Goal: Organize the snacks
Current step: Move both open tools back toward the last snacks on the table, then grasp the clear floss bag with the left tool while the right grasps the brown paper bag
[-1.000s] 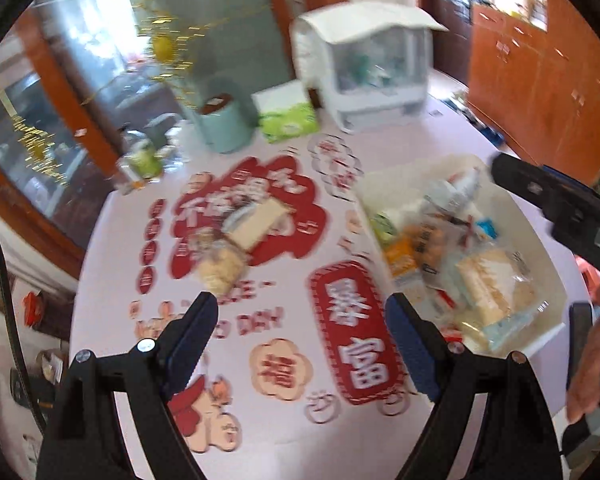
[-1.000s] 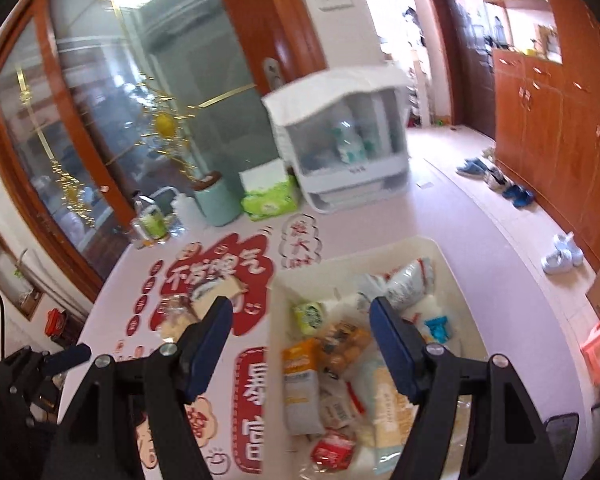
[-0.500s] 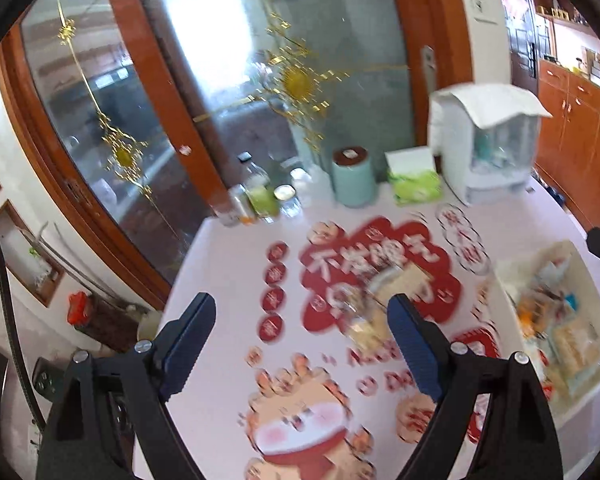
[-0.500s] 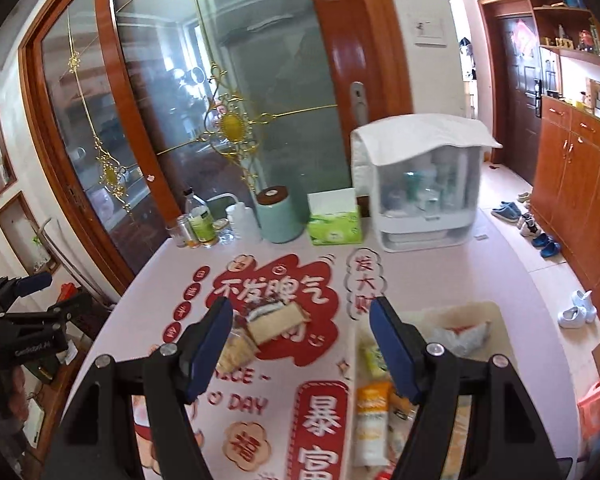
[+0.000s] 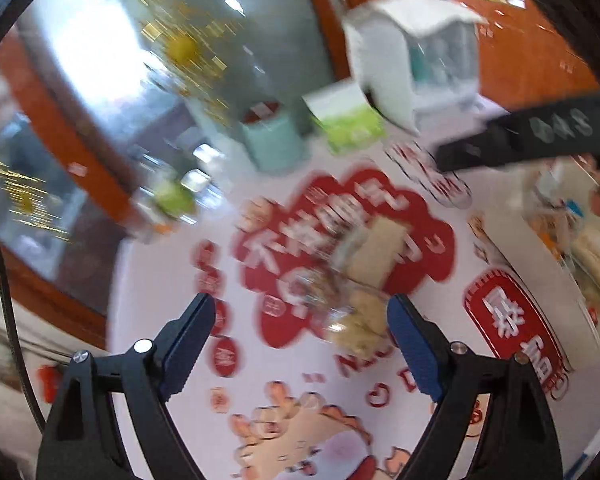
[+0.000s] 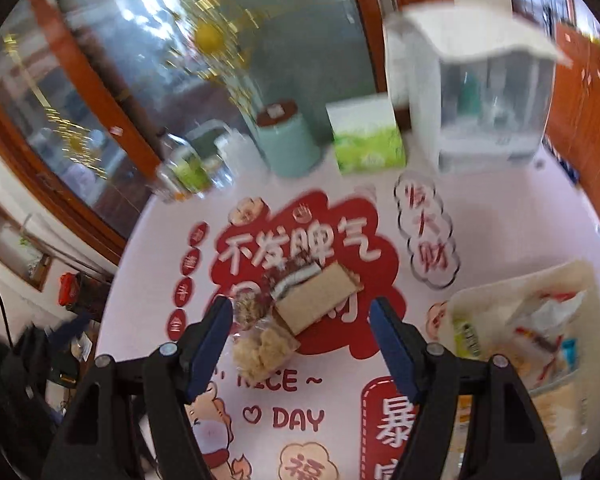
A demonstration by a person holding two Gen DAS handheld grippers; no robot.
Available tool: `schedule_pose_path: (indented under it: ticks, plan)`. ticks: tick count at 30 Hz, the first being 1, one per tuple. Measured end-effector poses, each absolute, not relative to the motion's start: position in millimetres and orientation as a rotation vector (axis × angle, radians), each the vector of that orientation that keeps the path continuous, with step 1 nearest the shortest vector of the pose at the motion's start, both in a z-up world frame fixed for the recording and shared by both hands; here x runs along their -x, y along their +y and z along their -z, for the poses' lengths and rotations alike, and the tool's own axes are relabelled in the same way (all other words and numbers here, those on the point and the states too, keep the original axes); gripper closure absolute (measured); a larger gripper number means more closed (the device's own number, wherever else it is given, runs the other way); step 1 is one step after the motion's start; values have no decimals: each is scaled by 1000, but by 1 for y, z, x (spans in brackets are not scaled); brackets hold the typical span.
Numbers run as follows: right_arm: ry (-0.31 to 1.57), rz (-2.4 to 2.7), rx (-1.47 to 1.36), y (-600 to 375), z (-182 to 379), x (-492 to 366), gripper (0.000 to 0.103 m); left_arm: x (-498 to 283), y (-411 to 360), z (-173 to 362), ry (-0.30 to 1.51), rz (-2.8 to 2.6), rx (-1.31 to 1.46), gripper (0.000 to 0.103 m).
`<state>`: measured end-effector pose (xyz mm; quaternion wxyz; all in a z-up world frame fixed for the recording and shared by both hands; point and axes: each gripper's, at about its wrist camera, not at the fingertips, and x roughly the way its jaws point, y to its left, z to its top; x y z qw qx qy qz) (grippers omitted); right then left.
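1. The snack packets [image 6: 296,308] lie on the printed tablecloth [image 6: 500,208], beyond the right gripper [image 6: 302,320], whose jaws are apart and empty.
2. The left gripper [image 5: 300,320] (blurred view) gapes, empty.
3. Crinkly clear wrappers; flat tan rectangle; cream basket [image 6: 460,308] at right.

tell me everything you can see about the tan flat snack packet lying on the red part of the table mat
The tan packet is a flat rectangle, cardboard-coloured, lying tilted on the red patch of the table mat. A dark-and-white wrapper end shows at its upper left edge. Its lower left corner meets a clear bag of pale crumbly snacks. No gripper touches it.
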<state>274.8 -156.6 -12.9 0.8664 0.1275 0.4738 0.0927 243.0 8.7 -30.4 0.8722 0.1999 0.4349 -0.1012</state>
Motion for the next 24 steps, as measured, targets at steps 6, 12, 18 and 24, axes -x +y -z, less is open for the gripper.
schedule_pose_path:
  ticks: [6, 12, 18, 24]
  plan:
    - [1142, -97, -307, -143, 90, -327, 32, -275, 7, 117, 1026, 238, -369, 16]
    - [1257, -9, -417, -143, 155, -361, 32, -285, 3, 175, 1084, 223, -342, 16]
    - [1318, 35, -423, -133, 189, -378, 32, -295, 8, 191, 1108, 237, -219, 16]
    - [1297, 31, -352, -111, 195, -389, 25, -297, 17, 199, 1128, 236, -129, 16]
